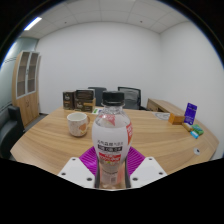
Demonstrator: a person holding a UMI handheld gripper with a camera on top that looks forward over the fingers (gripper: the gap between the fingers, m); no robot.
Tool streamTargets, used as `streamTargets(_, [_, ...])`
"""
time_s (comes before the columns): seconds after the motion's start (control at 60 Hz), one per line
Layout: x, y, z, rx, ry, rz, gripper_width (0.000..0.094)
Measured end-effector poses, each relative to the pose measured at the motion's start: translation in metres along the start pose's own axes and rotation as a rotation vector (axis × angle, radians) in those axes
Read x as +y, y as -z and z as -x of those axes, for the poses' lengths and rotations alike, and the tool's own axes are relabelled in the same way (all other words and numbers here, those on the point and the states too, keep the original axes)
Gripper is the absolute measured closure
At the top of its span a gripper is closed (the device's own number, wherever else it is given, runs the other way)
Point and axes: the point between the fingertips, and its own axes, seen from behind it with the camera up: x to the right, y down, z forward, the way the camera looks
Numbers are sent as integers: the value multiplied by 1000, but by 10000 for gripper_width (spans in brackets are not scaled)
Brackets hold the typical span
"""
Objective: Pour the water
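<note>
A clear plastic water bottle [112,135] with a white cap and a red-and-white label stands upright between my fingers, its lower part pressed by both purple pads [90,158]. My gripper [112,168] is shut on the bottle and holds it above the near side of the wooden table [50,140]. A cream mug [77,124] with a dark pattern stands on the table beyond the fingers, to the left of the bottle and apart from it.
The long oval wooden table runs away from me. Dark boxes [78,100] and office chairs [128,97] stand at the far end. A purple box [190,115] and small items lie on the right. A cabinet [27,85] stands on the left wall.
</note>
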Motion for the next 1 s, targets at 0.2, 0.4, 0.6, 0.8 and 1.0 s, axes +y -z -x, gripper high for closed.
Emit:
streamTargets(0.2, [-76, -10, -28, 89, 210, -47, 595])
streamTargets(0.4, [-166, -58, -52, 274, 663, -78, 596])
streamTargets(0.6, [-213, -126, -27, 398, 1256, -68, 598])
streamTargets(0.8, [-216, -174, 22, 469, 1838, -99, 597])
streamTargets(1.0, [-194, -198, 60, 451, 2226, -158, 596])
